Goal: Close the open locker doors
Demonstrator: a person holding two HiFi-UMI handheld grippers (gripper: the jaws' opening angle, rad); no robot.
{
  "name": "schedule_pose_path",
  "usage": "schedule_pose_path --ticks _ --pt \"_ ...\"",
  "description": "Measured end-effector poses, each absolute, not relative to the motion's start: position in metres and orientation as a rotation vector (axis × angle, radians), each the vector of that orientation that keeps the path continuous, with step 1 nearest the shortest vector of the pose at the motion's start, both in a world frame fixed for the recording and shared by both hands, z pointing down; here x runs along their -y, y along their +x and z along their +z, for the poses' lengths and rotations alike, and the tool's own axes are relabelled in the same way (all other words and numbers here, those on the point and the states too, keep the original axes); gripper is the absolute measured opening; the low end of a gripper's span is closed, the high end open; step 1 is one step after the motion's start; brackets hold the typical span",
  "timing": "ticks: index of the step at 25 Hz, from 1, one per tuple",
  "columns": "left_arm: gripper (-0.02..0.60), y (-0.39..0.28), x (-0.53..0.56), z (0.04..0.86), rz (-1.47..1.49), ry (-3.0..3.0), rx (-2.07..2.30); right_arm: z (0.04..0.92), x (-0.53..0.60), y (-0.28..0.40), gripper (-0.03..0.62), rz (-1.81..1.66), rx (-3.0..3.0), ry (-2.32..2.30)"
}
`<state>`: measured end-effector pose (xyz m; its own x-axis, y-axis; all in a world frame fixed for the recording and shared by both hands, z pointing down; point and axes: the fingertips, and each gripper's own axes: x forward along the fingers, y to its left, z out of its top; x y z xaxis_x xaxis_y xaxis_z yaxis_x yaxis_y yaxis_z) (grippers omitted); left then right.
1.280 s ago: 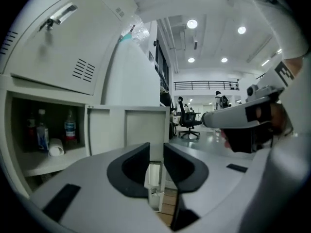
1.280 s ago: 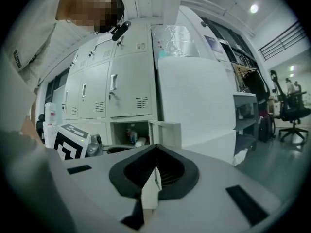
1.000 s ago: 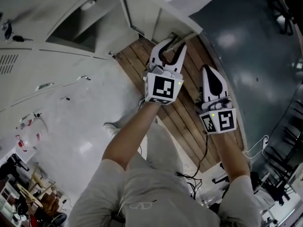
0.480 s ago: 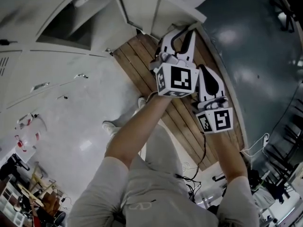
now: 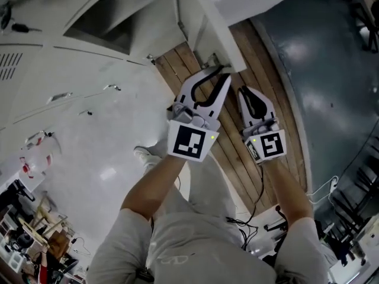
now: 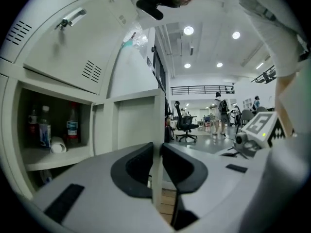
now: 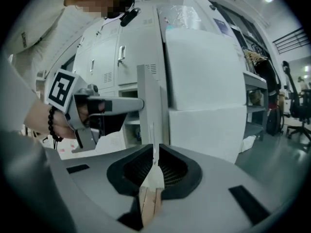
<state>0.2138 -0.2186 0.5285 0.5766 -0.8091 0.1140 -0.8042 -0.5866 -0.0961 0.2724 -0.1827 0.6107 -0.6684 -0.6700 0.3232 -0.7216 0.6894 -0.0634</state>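
An open white locker door [image 5: 201, 18] stands out from the locker bank over a wooden floor strip. My left gripper [image 5: 218, 73] reaches its lower free edge. In the left gripper view the door's edge [image 6: 157, 125] runs straight between the pads of the left gripper [image 6: 157, 152], which press on it while the jaws ease apart a little. My right gripper [image 5: 247, 91] hangs just right of the left one. Its jaws are opening to a narrow gap, and the right gripper [image 7: 155, 161] holds nothing. The door's thin edge [image 7: 151, 101] lines up beyond that gap.
The open compartment [image 6: 53, 125] holds bottles [image 6: 72, 124] and a rolled white item. Closed lockers [image 5: 71, 99] fill the left. A white locker bank side [image 7: 204, 81] stands right of the door. A cable [image 5: 259, 188] lies on the wooden strip [image 5: 237, 152]. Office chairs [image 6: 185, 125] stand far off.
The left gripper rose to the door, narrowed onto its edge, then came back down-left with it. The door has swung. The right gripper's jaws have parted slightly.
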Motion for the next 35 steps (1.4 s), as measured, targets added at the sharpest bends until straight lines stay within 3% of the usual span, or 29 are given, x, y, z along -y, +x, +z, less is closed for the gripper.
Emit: schedule_pose_path --ticks 12,18,31,35 --pt "0.060 0.057 0.182 0.535 -0.245 -2.685 -1.596 0.652 0.170 0.087 0.128 0.168 2.724 0.706" --pt "0.060 0.016 0.187 0.534 -0.226 -2.669 -1.596 0.651 0.186 0.018 0.142 0.131 2.739 0.666" --pt "0.052 -0.032 0.201 0.534 -0.153 -2.639 -1.715 0.670 0.228 0.019 0.128 0.210 2.710 0.824" --pt "0.016 -0.046 0.207 0.536 -0.080 -2.618 -1.813 0.656 0.220 -0.003 0.115 0.125 2.765 0.738"
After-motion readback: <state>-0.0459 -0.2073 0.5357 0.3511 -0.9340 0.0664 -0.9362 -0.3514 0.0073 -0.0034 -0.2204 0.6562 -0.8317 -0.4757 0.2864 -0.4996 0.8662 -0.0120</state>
